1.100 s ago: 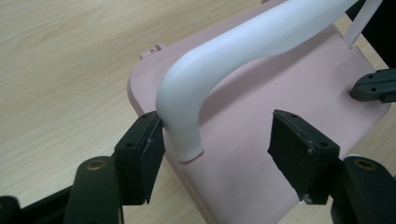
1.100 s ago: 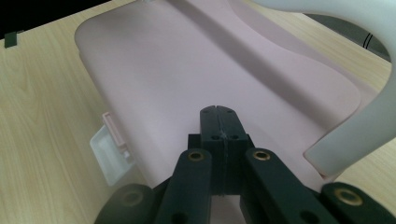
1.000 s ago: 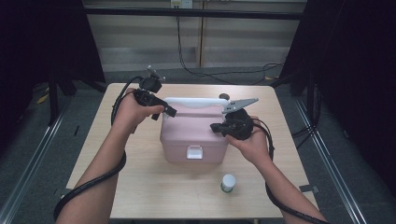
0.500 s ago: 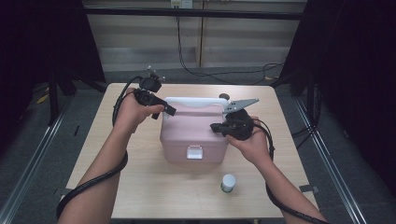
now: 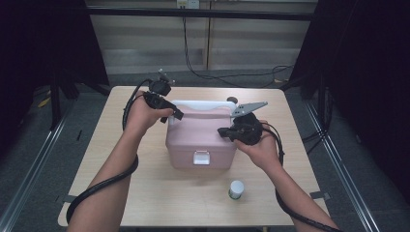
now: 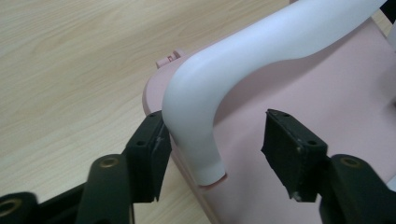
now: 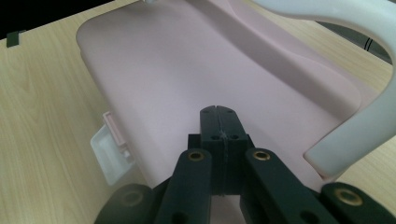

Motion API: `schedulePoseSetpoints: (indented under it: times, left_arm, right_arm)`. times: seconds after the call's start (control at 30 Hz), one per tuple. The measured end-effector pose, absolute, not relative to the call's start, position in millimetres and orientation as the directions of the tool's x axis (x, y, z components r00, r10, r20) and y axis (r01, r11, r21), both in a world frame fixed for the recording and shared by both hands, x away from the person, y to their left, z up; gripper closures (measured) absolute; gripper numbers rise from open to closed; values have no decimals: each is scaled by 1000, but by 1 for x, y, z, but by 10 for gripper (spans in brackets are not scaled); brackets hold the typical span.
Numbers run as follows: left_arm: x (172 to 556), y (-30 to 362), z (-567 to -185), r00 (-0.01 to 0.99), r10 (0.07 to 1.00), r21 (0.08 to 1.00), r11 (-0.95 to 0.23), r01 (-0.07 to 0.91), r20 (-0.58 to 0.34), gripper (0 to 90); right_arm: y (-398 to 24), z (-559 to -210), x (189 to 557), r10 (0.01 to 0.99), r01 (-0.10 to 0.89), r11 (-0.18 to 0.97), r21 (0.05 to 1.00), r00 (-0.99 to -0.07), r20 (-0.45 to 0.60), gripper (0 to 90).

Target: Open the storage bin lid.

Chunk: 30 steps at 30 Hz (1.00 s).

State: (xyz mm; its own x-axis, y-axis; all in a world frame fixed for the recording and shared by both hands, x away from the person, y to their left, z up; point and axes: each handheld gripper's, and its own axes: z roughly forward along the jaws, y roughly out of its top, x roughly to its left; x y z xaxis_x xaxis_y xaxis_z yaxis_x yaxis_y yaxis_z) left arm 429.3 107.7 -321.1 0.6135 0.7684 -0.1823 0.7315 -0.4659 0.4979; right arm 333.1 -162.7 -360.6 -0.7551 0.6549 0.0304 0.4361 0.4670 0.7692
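Pink box (image 5: 199,137) mid-surface (image 5: 121,193), lid down, front latch (image 5: 201,157) apparently not undone. White handle (image 6: 243,60) arched over lid.

Left claw (image 6: 215,149) astride handle's left foot: one pad touching it, other pad well clear. Jaws just been closing, handle between, not yet pinched.

Right claw (image 7: 218,126) pressed together, empty, tip resting on or just above lid near right end; contact unclear.

Small white-capped jar (image 5: 236,189) near front, apart from box.

Judged early: grasp on handle half made; closing, then lifting or opening, still left.
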Motion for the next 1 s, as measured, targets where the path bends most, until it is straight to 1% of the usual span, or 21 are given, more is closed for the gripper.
schedulePoseSetpoints:
  times: [0.13, 0.2, 0.27, 0.37, 0.53, 0.6, 0.77, 0.9, 1.0]
  left_arm:
    - [430, 106, -321, 607, 780, 490, -472, 733, -156, 501]
    - [431, 106, -320, 596, 791, 487, -471, 735, -135, 581]
    - [432, 107, -320, 590, 795, 484, -464, 742, -140, 608]
    - [432, 108, -320, 596, 794, 480, -479, 735, -121, 658]
    - [433, 108, -319, 586, 799, 469, -471, 747, -132, 672]
    - [432, 107, -318, 560, 815, 463, -442, 768, -149, 685]
    - [431, 109, -315, 554, 815, 456, -434, 777, -168, 707]
    - [430, 110, -313, 544, 819, 446, -424, 788, -183, 711]
    - [430, 109, -310, 547, 818, 432, -435, 790, -176, 712]
  right_arm:
    - [-163, -361, 333, 656, 436, 468, 768, -754, 29, 900]
    - [-163, -361, 333, 656, 436, 468, 769, -755, 29, 900]
    - [-163, -361, 333, 656, 437, 467, 769, -755, 30, 900]
    - [-164, -361, 332, 658, 440, 459, 771, -752, 38, 900]
    - [-165, -362, 333, 655, 437, 454, 776, -754, 42, 900]
    - [-165, -362, 333, 654, 435, 454, 778, -755, 41, 900]
    - [-164, -361, 332, 653, 426, 463, 777, -757, 26, 900]
    - [-165, -361, 333, 652, 431, 455, 779, -758, 38, 900]
    - [-165, -360, 332, 652, 428, 460, 778, -758, 32, 900]
